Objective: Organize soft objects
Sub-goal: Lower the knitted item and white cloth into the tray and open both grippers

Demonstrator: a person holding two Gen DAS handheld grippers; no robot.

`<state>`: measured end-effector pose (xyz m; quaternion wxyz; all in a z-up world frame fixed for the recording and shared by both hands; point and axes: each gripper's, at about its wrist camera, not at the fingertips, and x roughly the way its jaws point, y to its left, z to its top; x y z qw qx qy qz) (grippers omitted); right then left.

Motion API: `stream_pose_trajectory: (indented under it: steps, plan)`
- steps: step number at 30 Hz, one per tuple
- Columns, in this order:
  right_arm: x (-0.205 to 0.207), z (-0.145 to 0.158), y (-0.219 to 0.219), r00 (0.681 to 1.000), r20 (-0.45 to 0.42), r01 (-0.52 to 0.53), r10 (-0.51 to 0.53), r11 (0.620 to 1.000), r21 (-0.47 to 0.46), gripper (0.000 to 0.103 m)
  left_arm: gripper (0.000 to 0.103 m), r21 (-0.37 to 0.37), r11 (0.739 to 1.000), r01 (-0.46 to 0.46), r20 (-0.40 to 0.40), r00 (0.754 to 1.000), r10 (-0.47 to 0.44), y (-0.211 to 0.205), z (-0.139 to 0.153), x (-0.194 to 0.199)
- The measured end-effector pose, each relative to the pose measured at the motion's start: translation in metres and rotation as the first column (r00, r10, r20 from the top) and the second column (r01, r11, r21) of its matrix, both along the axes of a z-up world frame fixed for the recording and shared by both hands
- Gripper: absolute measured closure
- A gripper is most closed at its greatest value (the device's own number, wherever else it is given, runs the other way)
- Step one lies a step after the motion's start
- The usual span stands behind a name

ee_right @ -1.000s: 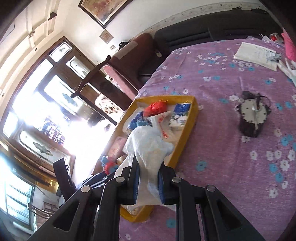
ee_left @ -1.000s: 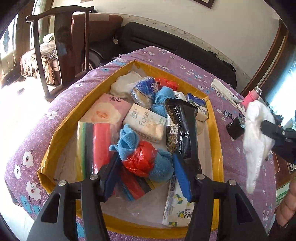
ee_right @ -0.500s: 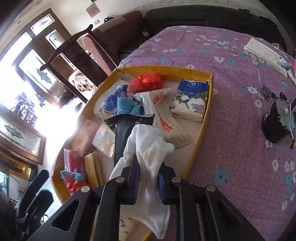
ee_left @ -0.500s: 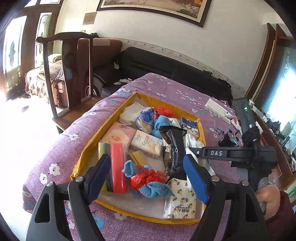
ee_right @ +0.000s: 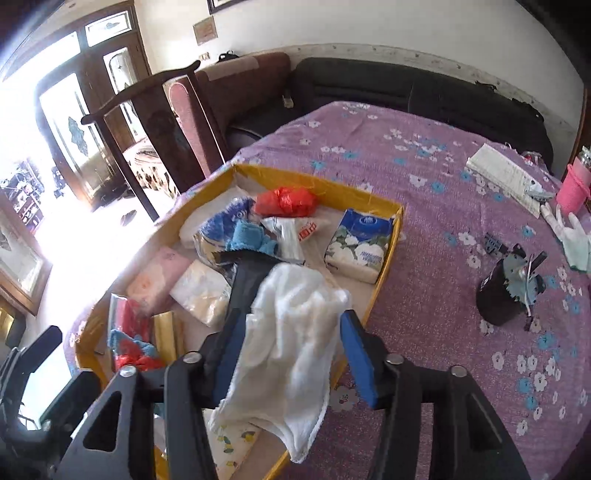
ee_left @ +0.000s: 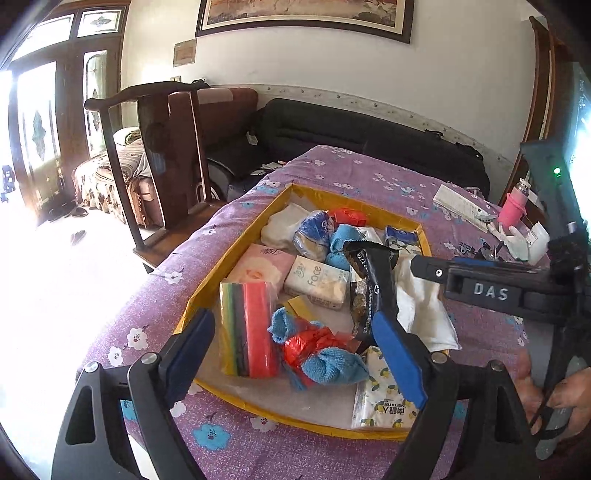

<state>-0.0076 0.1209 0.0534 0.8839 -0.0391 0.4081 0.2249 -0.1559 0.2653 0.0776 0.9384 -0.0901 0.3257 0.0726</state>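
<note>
Wooden chair (ee_left: 155,155), black sofa (ee_left: 351,136), framed painting (ee_left: 303,16).

Both wrist views look steeply down, close over the shared yellow tray (ee_left: 207,291) (ee_right: 388,266).

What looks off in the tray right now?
The white towel isn't fully in: it lies over the yellow tray's right rim, one end hanging outside above the purple cloth. The right gripper has just been opening, with the towel loose between its fingers.
</note>
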Motion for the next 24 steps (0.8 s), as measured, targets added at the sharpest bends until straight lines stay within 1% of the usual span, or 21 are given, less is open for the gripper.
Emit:
stream_pose_trajectory:
  steps: [2,4,7,11,13,16,17,19,22,24]
  plan:
    - [-0.009,0.008,0.0,1.0,0.029,-0.008,0.008,1.0,0.001,0.035,0.016,0.004,1.0,0.002,-0.002,1.0,-0.002,-0.003,0.0,-0.001]
    - [-0.016,0.012,-0.002,0.999,0.033,-0.014,0.013,1.0,0.009,0.035,0.016,0.008,1.0,0.006,-0.005,1.0,-0.006,-0.006,0.002,-0.001]
    - [-0.025,0.013,-0.006,1.0,0.016,-0.021,0.021,0.999,0.032,0.034,0.016,0.02,1.0,0.013,-0.005,1.0,-0.013,-0.011,0.004,-0.003]
    - [-0.029,0.003,-0.013,1.0,-0.02,-0.024,0.025,0.999,0.046,0.034,0.016,0.027,1.0,0.015,-0.008,1.0,-0.014,-0.015,0.005,-0.004]
    - [-0.028,0.0,-0.017,0.999,-0.043,-0.028,0.031,0.997,0.066,0.034,0.016,0.03,0.999,0.014,-0.01,1.0,-0.014,-0.016,0.005,-0.005]
    - [-0.024,-0.005,-0.018,0.993,-0.099,-0.054,0.067,0.99,0.13,0.034,0.016,0.033,0.999,0.014,-0.013,1.0,-0.014,-0.017,0.003,-0.006]
    - [-0.021,-0.007,-0.015,0.988,-0.124,-0.07,0.09,0.985,0.156,0.034,0.016,0.031,0.999,0.014,-0.013,1.0,-0.013,-0.017,0.003,-0.006]
    - [-0.016,-0.01,-0.007,0.98,-0.16,-0.09,0.119,0.98,0.177,0.034,0.016,0.028,1.0,0.012,-0.014,1.0,-0.011,-0.016,0.002,-0.007]
    - [-0.001,-0.024,0.009,0.968,-0.22,-0.091,0.124,0.984,0.156,0.032,0.016,0.021,1.0,0.003,-0.02,1.0,-0.002,-0.01,-0.001,-0.008]
    - [0.01,-0.038,0.017,0.956,-0.274,-0.071,0.108,0.988,0.14,0.032,0.016,0.012,1.0,-0.006,-0.029,1.0,0.007,-0.003,-0.004,-0.008]
